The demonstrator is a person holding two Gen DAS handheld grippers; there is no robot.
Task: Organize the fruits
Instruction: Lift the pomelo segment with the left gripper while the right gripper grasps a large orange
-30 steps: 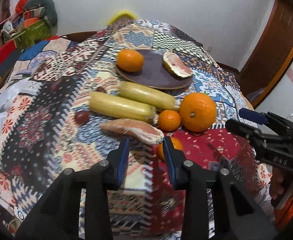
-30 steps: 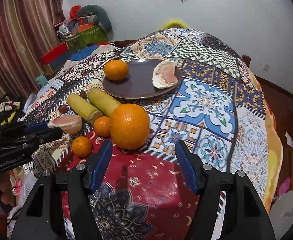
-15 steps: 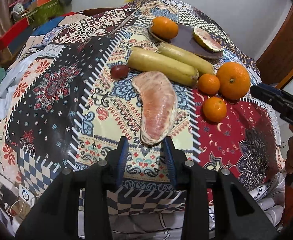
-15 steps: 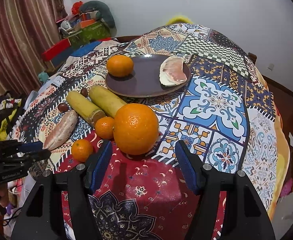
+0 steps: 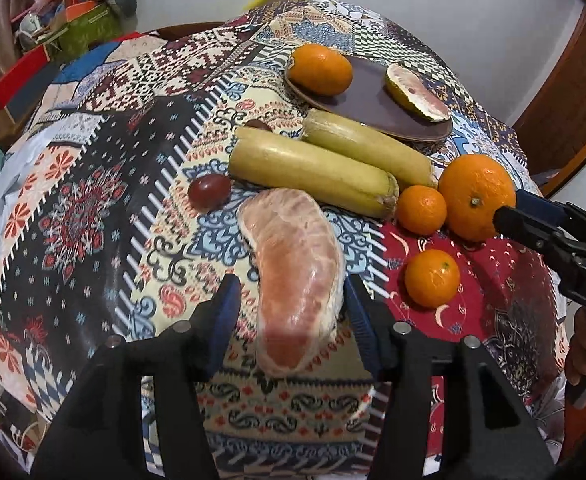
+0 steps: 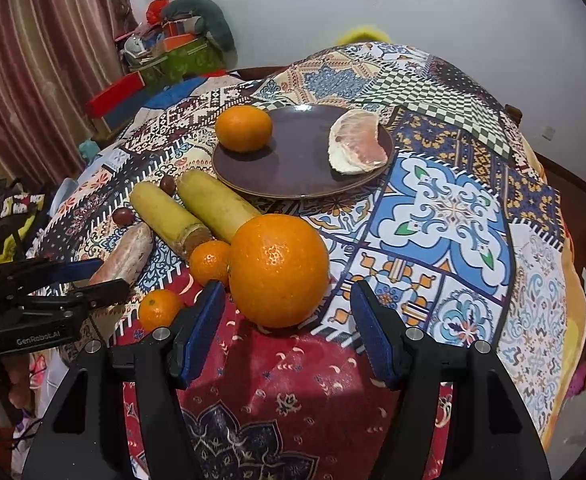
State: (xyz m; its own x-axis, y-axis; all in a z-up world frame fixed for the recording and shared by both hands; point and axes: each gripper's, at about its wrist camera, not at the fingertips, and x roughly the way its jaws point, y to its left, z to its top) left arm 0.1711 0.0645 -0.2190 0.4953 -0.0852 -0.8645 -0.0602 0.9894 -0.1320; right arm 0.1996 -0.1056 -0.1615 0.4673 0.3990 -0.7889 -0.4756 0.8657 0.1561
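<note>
Round table w/ a busy patchwork cloth point(image 5: 93, 208), seen from both wrist cams.

Far left in the right cam: a person's hand holds the left gripper point(image 6: 111, 280), reaching in from the side. In its own cam, the left gripper point(image 5: 293, 312) has its jaws opening, w/ a peeled pomelo wedge point(image 5: 293, 272) lying on the cloth between the blue pads point(image 5: 229, 312). The right pad sits just beside the wedge; can't tell if it touches. The left pad stands clear of it, w/ a gap.

Just left of the wedge's far end: a small dark red fruit point(image 5: 209, 191). A second one point(image 5: 257, 125) sits farther back, beside the sugarcane ends.

Centre: two yellow-green sugarcane pieces point(image 5: 313, 172) lie side by side, touching, slanting toward the plate. Beyond them a dark brown plate point(image 5: 373, 100) holds an orange point(image 5: 320, 69) at its left rim & another pomelo piece point(image 5: 417, 98) at its right rim.

Right of the sugarcane: a small mandarin point(image 5: 421, 210) touching a big orange point(image 5: 476, 197). A second small mandarin point(image 5: 432, 278) sits nearer, apart, on the red cloth patch.

Far right: the right gripper point(image 5: 507, 210), tips close to the big orange. In its own cam, the right gripper point(image 6: 287, 332) stands wide, holding nothing; the big orange point(image 6: 279, 270) rests just ahead of & between the fingertips, no contact visible.
</note>
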